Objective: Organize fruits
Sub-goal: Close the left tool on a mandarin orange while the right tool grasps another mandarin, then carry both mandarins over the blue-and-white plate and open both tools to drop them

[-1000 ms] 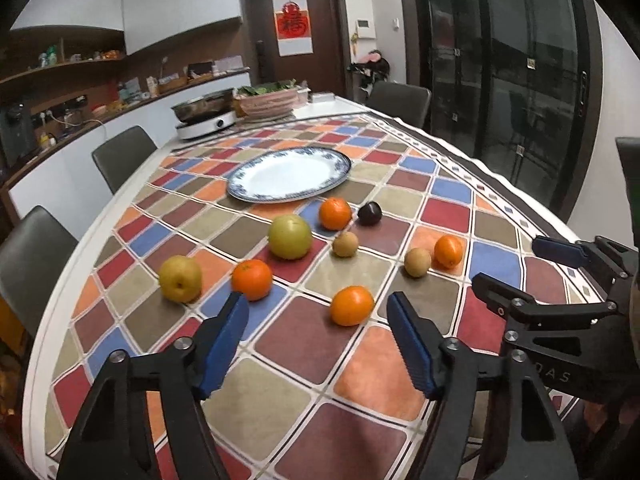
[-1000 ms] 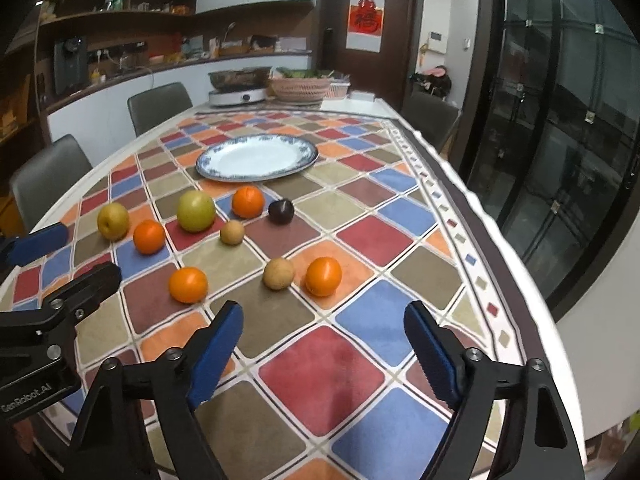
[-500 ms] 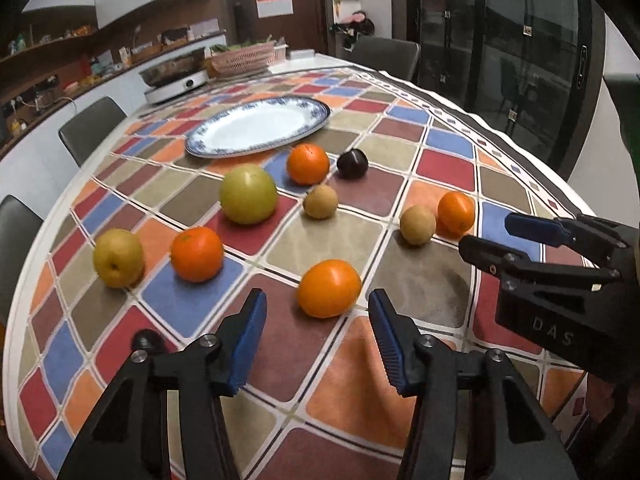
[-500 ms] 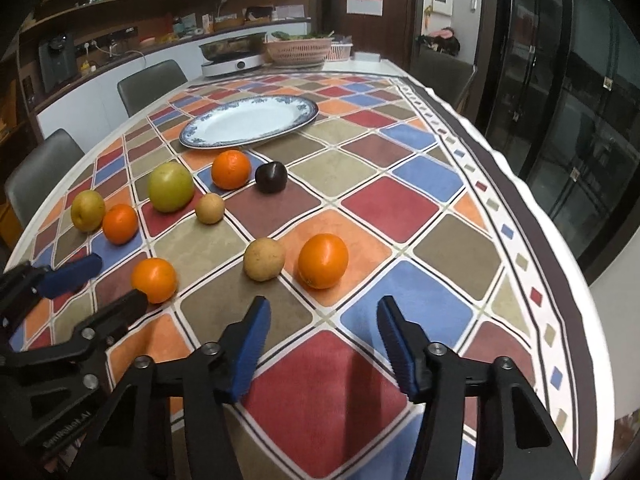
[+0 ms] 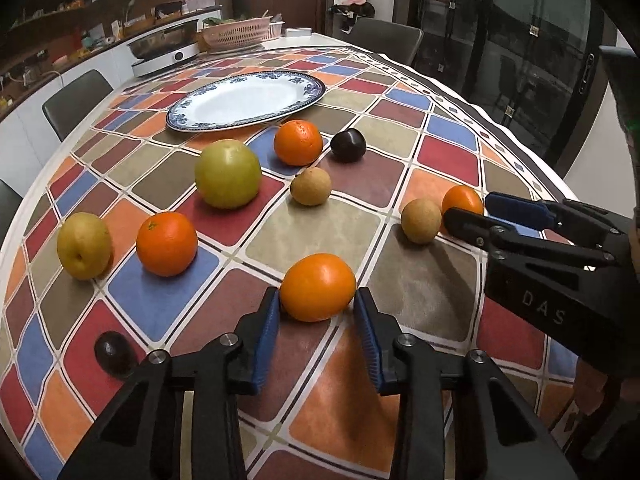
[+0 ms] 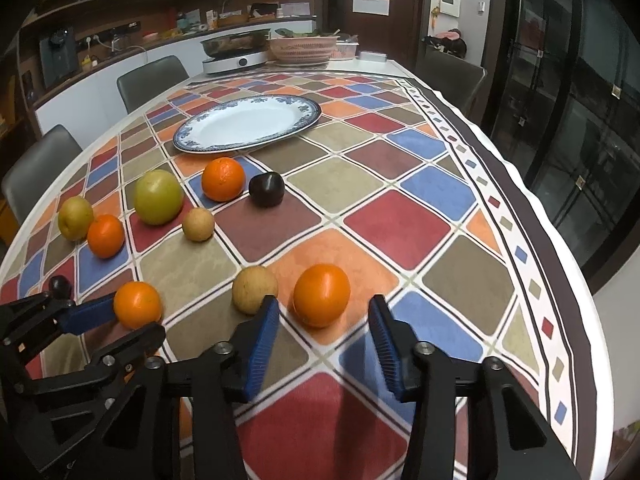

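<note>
Several fruits lie on a chequered tablecloth before a blue-rimmed white plate (image 5: 244, 100). My left gripper (image 5: 316, 308) has its blue pads touching both sides of an orange (image 5: 318, 286) that rests on the table; this also shows in the right wrist view (image 6: 138, 310). My right gripper (image 6: 322, 322) is open, its pads apart on either side of another orange (image 6: 322, 294), with a brown round fruit (image 6: 254, 290) just left of it. Further back lie a green apple (image 5: 228, 174), two more oranges, a yellow pear (image 5: 84, 246) and dark plums.
An electric cooker (image 6: 236, 54) and a pink basket (image 6: 306, 50) stand at the table's far end. Grey chairs (image 6: 150, 80) line the left side. The table edge (image 6: 576, 280) runs close on the right, with glass doors beyond.
Both grippers have moved forward and down to the fruit. The left jaws have narrowed onto the near orange. The right jaws have narrowed around the other orange.
</note>
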Tool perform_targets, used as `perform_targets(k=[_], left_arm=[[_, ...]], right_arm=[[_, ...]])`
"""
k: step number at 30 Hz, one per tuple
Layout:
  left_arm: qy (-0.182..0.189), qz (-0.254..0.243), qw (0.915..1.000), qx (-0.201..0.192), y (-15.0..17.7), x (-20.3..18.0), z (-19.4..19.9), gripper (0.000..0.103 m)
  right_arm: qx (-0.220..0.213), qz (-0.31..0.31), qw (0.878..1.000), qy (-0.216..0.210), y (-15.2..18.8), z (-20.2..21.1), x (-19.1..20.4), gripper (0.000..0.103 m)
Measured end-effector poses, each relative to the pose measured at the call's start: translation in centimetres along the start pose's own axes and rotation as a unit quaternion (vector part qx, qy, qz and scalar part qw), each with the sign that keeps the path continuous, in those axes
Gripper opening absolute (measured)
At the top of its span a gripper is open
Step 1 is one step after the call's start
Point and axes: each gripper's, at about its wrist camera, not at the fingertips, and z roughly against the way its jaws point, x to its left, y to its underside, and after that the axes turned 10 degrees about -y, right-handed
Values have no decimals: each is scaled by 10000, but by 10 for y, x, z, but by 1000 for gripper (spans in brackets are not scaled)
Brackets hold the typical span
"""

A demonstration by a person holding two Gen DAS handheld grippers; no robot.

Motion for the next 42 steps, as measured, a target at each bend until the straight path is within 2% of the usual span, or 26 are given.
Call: perform_targets(k=[6,10,17,27,37,42], left_arm=[[74,79,9999,90,-7,2,-3,37],[151,46,9998,127,-8,2,-4,37],[172,0,9998,62,-11,1,3,36],[139,-37,9998,-131,-27,12,28,36],[57,-99,9989,-453,-68,38,38,36],[40,11,9990,-449,-92,56,28,36]], right_arm=[[30,-22,10000,17,-4,-7,0,40],[89,-89,9999,-26,-5,-10,-2,33],[79,-111,9999,-62,-4,-8,-2,32],[-161,-43,9997,-155,-12,20,10,32],[-287,155,9979,-566,-51,28,33,32],[-422,290,9968,-611,-80,21,42,32]])
